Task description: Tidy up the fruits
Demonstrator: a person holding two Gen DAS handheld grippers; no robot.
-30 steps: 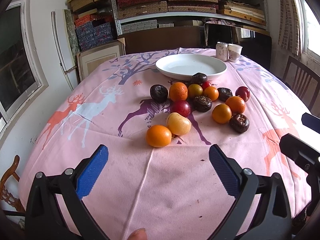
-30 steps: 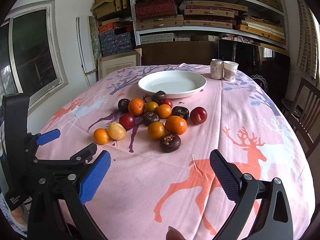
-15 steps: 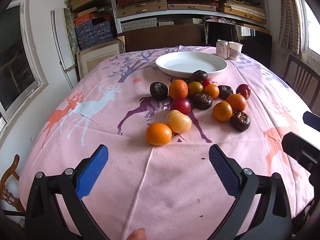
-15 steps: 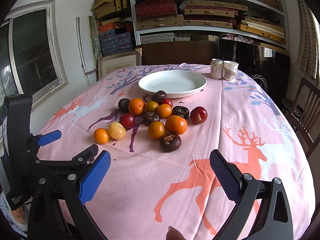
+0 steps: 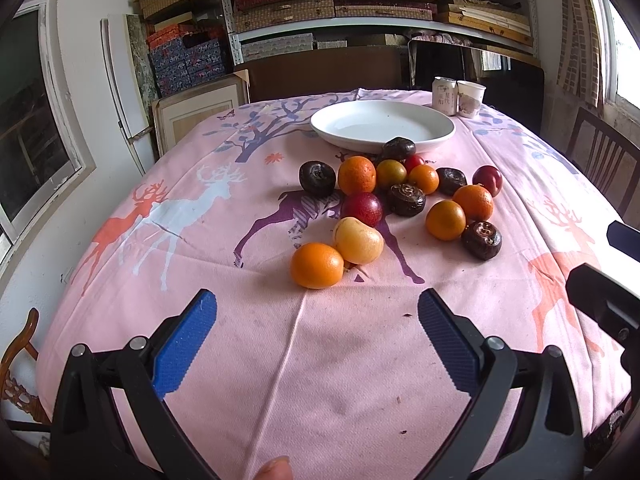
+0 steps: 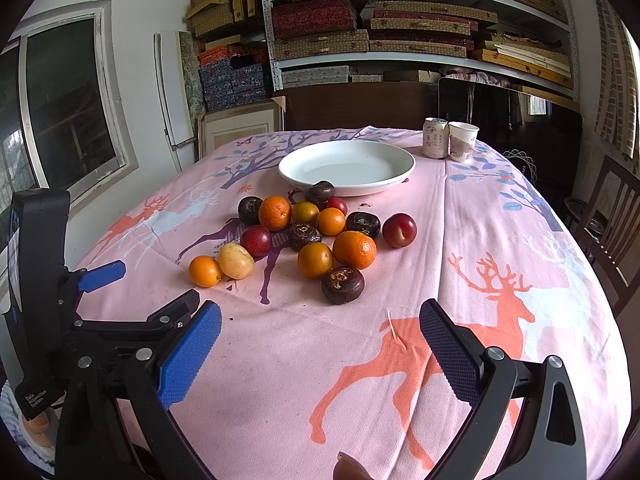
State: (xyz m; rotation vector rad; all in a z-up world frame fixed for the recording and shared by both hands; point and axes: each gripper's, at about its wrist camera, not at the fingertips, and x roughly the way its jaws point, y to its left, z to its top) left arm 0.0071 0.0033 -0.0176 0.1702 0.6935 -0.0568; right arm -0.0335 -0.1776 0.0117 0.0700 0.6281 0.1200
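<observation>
The left hand-held gripper and right hand-held gripper are both hovering wide apart and empty over the near edge of the table. The fruits are lying clustered mid-table, just near of the empty white plate. The nearest orange is touching a yellowish fruit. Judged light, round, prone to rolling; the ripe plums likely bruise, so gripping across the widest part is advised. The dark ridged fruits are hard to identify; the table's near edge is being cut off.

Black tool frames, ridged blue pads, silver screws.
</observation>
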